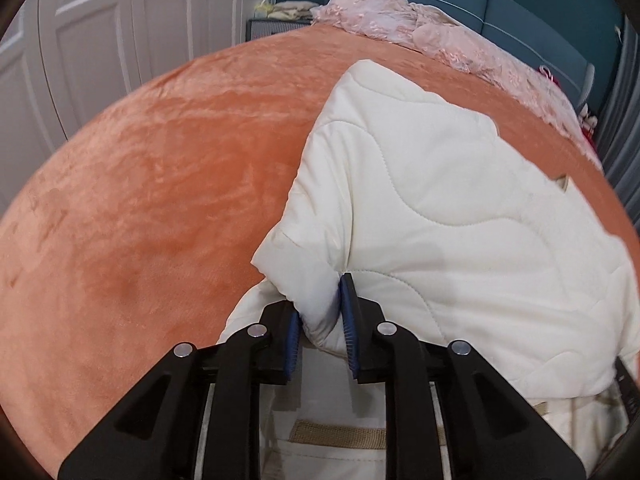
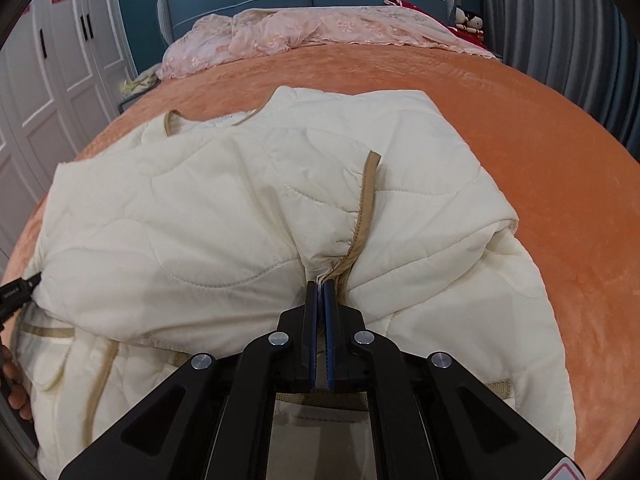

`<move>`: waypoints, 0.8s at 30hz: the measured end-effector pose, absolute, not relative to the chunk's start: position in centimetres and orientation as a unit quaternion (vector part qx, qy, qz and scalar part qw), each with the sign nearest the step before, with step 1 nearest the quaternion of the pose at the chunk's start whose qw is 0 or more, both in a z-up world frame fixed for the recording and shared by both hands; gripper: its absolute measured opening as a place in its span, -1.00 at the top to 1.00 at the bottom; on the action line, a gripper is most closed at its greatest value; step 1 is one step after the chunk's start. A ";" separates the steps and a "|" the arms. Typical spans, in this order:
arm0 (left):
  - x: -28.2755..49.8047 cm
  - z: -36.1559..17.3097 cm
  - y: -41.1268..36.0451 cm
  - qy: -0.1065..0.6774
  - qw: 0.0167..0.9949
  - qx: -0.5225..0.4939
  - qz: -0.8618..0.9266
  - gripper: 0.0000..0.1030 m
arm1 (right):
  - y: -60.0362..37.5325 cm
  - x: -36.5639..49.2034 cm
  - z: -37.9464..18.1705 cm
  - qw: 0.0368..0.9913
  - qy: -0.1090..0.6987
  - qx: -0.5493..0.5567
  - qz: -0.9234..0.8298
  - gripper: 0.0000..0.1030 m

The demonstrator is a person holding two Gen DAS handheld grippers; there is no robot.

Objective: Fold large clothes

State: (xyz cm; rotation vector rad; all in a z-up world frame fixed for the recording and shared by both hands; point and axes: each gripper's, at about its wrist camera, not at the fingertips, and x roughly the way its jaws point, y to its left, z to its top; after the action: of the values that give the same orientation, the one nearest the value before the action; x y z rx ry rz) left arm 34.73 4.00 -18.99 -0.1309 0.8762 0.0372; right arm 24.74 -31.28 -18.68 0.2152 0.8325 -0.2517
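1. Fabric of a cream quilted jacket (image 2: 224,216) is pinched by both grippers, and the garment is spread on the orange bed cover (image 1: 140,184) ahead of them.
2. A thick padded fold at the near edge is clamped in the left gripper (image 1: 320,320), whose jaws are kept narrowly apart only by the bulk between them.
3. A thin gathered bunch where the tan trim (image 2: 366,192) converges is squeezed by the right gripper (image 2: 320,308), its jaws pressed almost together.
4. Puckers radiating forward from each grip suggest the cloth is under tension, probably so that the near part can be lifted and carried over the body lying beyond.
5. Two spaced grips are judged necessary to keep such a bulky edge straight during the fold.
6. Lace bedding (image 2: 280,28) lies well beyond the jacket, clear of the work.
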 end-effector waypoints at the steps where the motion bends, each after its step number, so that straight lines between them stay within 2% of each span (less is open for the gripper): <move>1: 34.7 -19.0 3.8 0.422 0.905 -0.055 0.021 0.62 | -31.2 24.9 -18.8 0.901 0.403 0.100 -0.123 0.95; 6: 34.6 -18.7 3.2 0.417 0.908 -0.035 0.031 0.56 | -31.1 24.6 -18.5 0.902 0.401 0.098 -0.123 0.88; 8: 34.3 -17.3 3.8 0.421 0.906 -0.044 0.024 0.36 | -31.5 23.7 -17.2 0.904 0.393 0.111 -0.129 0.76; 9: 34.0 -16.2 4.5 0.418 0.907 -0.049 0.016 0.17 | -31.7 23.1 -16.4 0.905 0.386 0.118 -0.134 0.66; 10: 33.7 -14.7 5.3 0.409 0.911 -0.056 0.004 0.14 | -31.9 22.1 -15.0 0.912 0.368 0.124 -0.134 0.66; 14: 34.3 -9.1 7.3 0.364 0.930 -0.052 -0.006 0.12 | -31.5 21.9 -10.3 0.933 0.321 0.109 -0.120 0.65; 18: 39.6 -5.3 6.6 0.357 0.930 -0.078 -0.037 0.12 | -29.7 27.0 -7.9 0.942 0.306 0.123 -0.066 0.65; 21: 44.1 -5.3 4.3 0.371 0.923 -0.082 -0.056 0.12 | -26.7 32.0 -8.1 0.943 0.315 0.101 -0.028 0.65; 24: 48.2 -7.5 2.0 0.404 0.910 -0.075 -0.060 0.13 | -24.0 36.4 -9.7 0.934 0.343 0.096 0.008 0.65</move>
State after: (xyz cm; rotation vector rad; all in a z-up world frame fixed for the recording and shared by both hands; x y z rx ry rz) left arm 48.22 1.98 -7.51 -0.1551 0.8329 -0.1244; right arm 36.44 -23.95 -9.71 0.1970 0.7008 0.0169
